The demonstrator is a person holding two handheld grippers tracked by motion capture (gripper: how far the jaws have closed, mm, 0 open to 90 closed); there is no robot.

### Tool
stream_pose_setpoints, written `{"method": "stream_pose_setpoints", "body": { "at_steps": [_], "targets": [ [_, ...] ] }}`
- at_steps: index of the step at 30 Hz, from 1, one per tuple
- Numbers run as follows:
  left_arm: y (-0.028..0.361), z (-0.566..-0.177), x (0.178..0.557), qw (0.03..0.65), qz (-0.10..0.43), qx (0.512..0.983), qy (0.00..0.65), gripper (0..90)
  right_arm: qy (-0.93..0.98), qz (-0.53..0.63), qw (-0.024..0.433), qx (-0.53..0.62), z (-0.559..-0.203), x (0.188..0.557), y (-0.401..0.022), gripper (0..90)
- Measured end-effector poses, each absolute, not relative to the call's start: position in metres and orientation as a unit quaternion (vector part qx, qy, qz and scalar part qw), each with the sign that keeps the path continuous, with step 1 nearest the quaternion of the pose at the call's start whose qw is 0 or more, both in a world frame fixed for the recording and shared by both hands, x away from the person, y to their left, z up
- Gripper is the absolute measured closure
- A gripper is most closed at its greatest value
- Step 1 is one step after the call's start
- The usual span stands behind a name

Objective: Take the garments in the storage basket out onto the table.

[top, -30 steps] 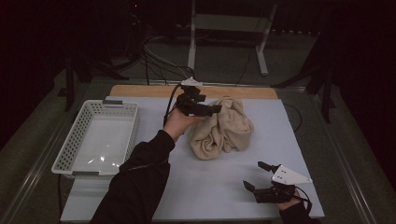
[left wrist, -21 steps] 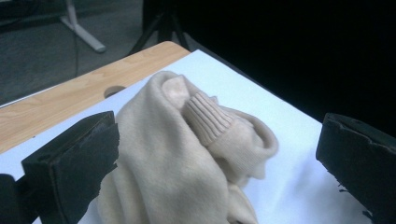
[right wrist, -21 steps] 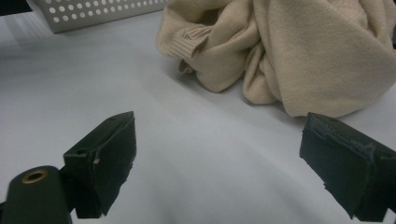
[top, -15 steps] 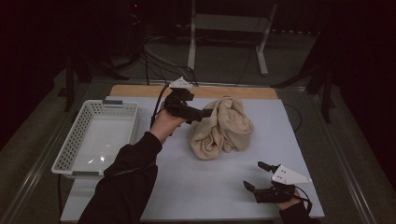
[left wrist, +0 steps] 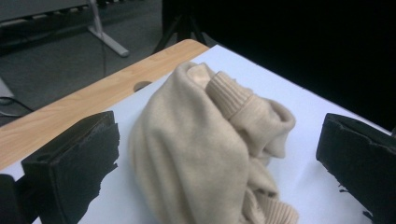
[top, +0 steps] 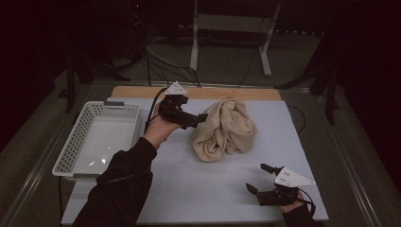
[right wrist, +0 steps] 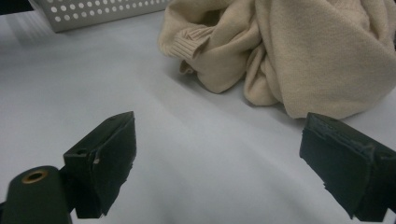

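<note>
A beige knit sweater [top: 227, 130] lies crumpled in a heap on the white table sheet [top: 189, 184], toward the back middle. My left gripper [top: 201, 119] hovers just left of the heap, pointing at it. Its jaws have just been opening and now stand wide apart, with nothing pressed between them. In the left gripper view the sweater [left wrist: 196, 140] with its ribbed cuff sits ahead between the spread jaws of the left gripper [left wrist: 219, 140]. My right gripper [top: 256, 177] rests open near the front right edge. In the right gripper view it [right wrist: 219, 154] faces the sweater [right wrist: 303, 51] across bare sheet.
A white perforated plastic basket [top: 75, 142] stands empty at the table's left side, and its wall [right wrist: 102, 11] appears in the right gripper view. A wooden strip [top: 198, 92] runs along the far edge. Cables and metal stand legs are on the floor behind.
The left gripper has drawn back to the left, off the sweater's upper left part, and its jaws have spread. The sweater stays in its heap. The right gripper has not moved.
</note>
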State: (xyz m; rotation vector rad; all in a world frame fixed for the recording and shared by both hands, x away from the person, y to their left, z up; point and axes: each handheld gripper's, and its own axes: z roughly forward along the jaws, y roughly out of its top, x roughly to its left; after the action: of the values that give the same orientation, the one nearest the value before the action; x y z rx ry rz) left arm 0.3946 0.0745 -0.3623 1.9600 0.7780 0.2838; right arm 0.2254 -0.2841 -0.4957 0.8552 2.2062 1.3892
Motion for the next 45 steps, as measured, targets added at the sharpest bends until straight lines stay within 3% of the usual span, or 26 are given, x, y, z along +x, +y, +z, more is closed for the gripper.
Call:
{"method": "stream_pose_setpoints", "body": {
  "at_steps": [35,45],
  "targets": [
    [0.095,-0.399,0.345,0.464,0.106,0.821,0.316,0.2,0.796,0.490,0.194,0.298,-0.497,0.226,-0.278,11.0],
    [0.092,-0.429,0.326,0.447,0.094,0.838,0.297,0.2,0.799,0.487,0.193,0.296,-0.498,0.226,-0.276,11.0]
  ]
}}
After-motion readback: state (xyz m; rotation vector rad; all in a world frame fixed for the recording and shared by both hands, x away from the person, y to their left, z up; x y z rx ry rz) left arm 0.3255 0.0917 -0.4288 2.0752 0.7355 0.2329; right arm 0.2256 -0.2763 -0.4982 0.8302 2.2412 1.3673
